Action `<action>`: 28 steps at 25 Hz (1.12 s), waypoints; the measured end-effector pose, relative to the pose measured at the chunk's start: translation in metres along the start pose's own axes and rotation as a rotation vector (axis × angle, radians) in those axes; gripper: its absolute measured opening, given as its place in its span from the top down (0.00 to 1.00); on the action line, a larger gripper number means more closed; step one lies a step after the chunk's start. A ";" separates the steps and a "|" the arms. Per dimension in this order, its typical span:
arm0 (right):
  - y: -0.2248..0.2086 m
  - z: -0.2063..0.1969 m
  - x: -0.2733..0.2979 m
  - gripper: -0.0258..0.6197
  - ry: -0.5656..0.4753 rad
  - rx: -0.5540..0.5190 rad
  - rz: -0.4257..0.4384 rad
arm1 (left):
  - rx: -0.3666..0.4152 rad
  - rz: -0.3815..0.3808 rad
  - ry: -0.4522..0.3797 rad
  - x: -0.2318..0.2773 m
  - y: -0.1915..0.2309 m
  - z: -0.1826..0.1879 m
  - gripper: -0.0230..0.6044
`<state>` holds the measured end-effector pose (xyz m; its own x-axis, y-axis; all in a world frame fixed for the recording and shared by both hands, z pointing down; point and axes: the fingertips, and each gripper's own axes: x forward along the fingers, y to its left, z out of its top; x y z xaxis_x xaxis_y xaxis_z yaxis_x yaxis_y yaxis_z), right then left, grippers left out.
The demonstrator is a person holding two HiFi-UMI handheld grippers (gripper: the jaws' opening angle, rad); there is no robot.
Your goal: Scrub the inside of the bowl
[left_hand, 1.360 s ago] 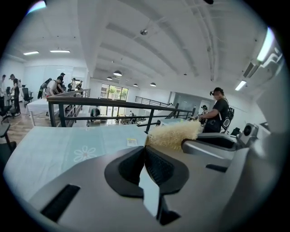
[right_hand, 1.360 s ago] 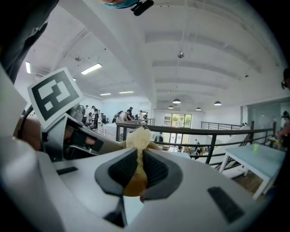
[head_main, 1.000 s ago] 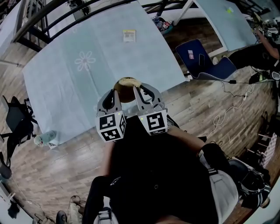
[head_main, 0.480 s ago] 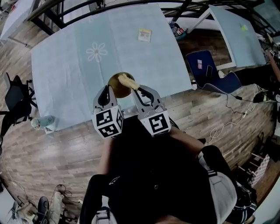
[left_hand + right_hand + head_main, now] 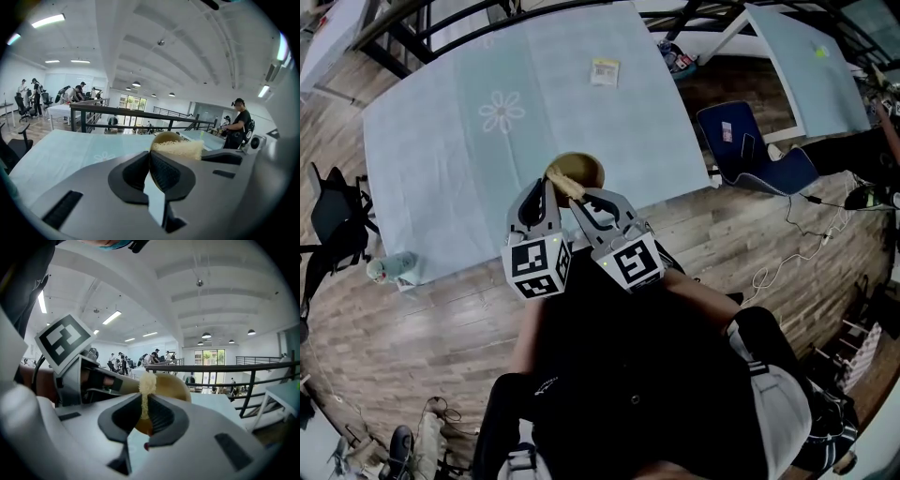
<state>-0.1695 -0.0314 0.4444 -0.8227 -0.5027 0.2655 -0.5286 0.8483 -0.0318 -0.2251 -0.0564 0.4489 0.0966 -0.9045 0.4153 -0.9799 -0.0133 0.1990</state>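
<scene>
My right tool pinches a pale yellow fibrous scrub pad edge-on between its jaws; the pad's top rises in front of a round golden-brown bowl, close behind.

From 9 round to 2 o'clock of the bowl the table is open cloth; only a small packet lies well off at 12. At 6 the way in is crowded: left tongs clamp the rim, right tongs hold the sponge over its near side. A blue chair stands off the table at 3.
</scene>
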 end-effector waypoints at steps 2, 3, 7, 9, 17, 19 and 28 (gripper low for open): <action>-0.008 -0.002 -0.001 0.89 0.004 0.009 -0.028 | 0.021 -0.022 0.004 0.005 -0.006 0.002 0.92; -0.013 -0.004 -0.002 0.89 0.009 0.016 -0.049 | 0.026 -0.032 0.009 0.008 -0.009 0.002 0.92; -0.040 -0.012 -0.008 0.89 0.050 0.029 -0.168 | 0.050 -0.073 0.035 0.017 -0.022 -0.001 0.93; -0.052 -0.014 -0.013 0.89 0.067 0.034 -0.224 | 0.082 -0.094 0.049 0.020 -0.030 -0.003 0.92; -0.086 -0.022 -0.035 0.89 0.117 0.011 -0.404 | 0.120 -0.111 0.079 0.033 -0.037 -0.001 0.92; -0.089 -0.021 -0.038 0.89 0.118 -0.005 -0.426 | 0.122 -0.108 0.078 0.034 -0.037 -0.001 0.92; -0.074 -0.005 -0.036 0.89 0.047 -0.009 -0.369 | 0.074 0.009 0.063 0.029 -0.008 -0.007 0.93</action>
<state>-0.0998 -0.0753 0.4425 -0.5668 -0.7668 0.3012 -0.7856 0.6132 0.0829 -0.2132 -0.0795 0.4654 0.0962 -0.8764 0.4720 -0.9908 -0.0389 0.1296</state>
